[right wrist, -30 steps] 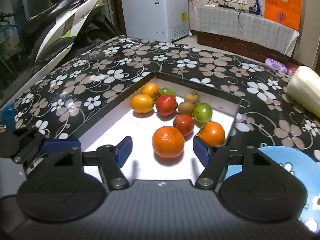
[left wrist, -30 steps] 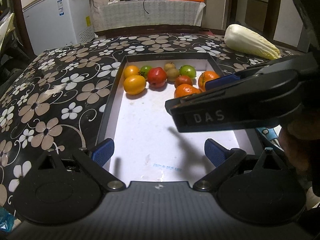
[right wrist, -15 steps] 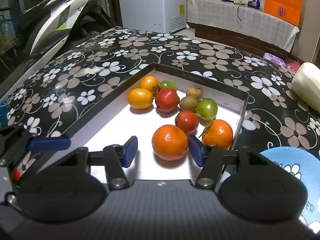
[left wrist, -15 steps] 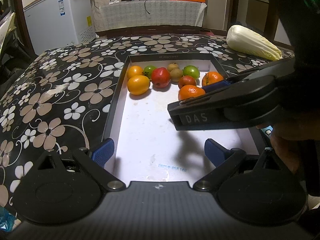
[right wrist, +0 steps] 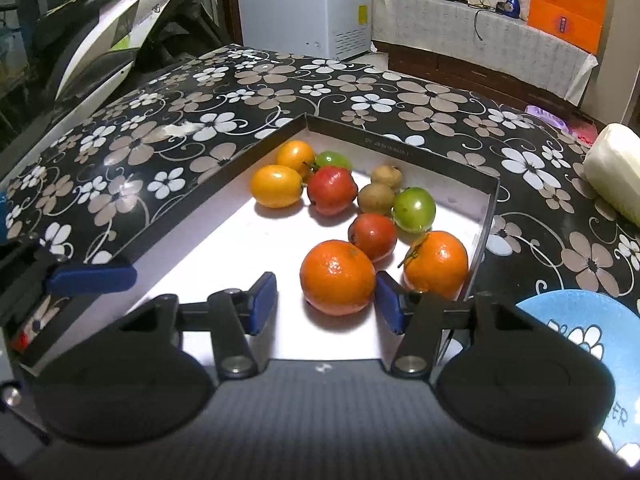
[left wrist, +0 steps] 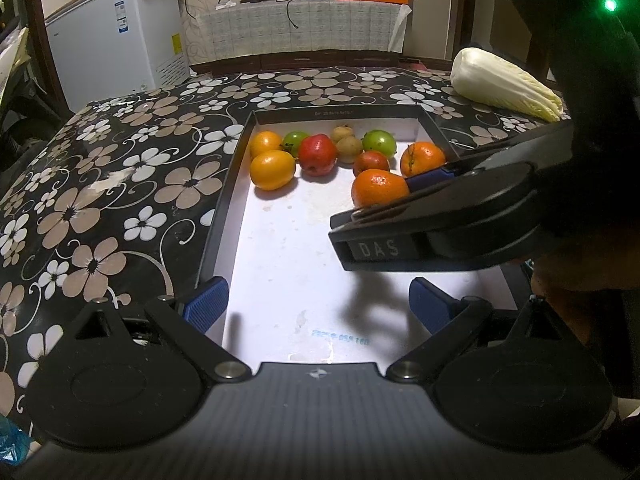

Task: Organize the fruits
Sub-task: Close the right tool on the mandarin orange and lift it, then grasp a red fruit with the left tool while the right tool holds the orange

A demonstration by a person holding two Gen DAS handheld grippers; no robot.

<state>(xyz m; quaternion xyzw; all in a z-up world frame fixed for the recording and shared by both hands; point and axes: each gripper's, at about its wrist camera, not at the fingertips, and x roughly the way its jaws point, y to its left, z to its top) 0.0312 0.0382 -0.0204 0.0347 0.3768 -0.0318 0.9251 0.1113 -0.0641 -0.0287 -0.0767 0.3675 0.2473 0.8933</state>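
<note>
The right hand-held gripper [right wrist: 325,305] sits low inside the shallow black-walled box [right wrist: 404,148], blue fingers [right wrist: 262,300] spread either side of the nearest orange [right wrist: 337,277]. The jaws are not shut on it: the right-side pad sits right at the orange's flank, the left-side pad stands clear with white floor showing between pad and peel. So the fruit is between the fingers, not clamped, and it rests on the box floor.

From the left wrist view, that same right hand-held gripper [left wrist: 416,188] comes in from the right edge, its black body crossing over the box, a blue pad beside the orange [left wrist: 378,187].

The left hand-held gripper [left wrist: 316,306] hangs back at the near end of the box, fingers wide apart, nothing between them but bare white floor.

The rest of the fruit crowds the far end: a second orange [right wrist: 437,264] against the right wall, a small red fruit [right wrist: 373,236] just behind the nearest orange, a green one [right wrist: 414,209], two little brown ones [right wrist: 377,198], a big red fruit [right wrist: 332,189], and two yellow-orange fruits [right wrist: 277,185] with another green one tucked behind.

The box rests on the black flowered surface [right wrist: 248,92]. A pale cabbage [left wrist: 505,78] lies well off at the far right, and a blue plate [right wrist: 576,328] peeks in just right of the box.
</note>
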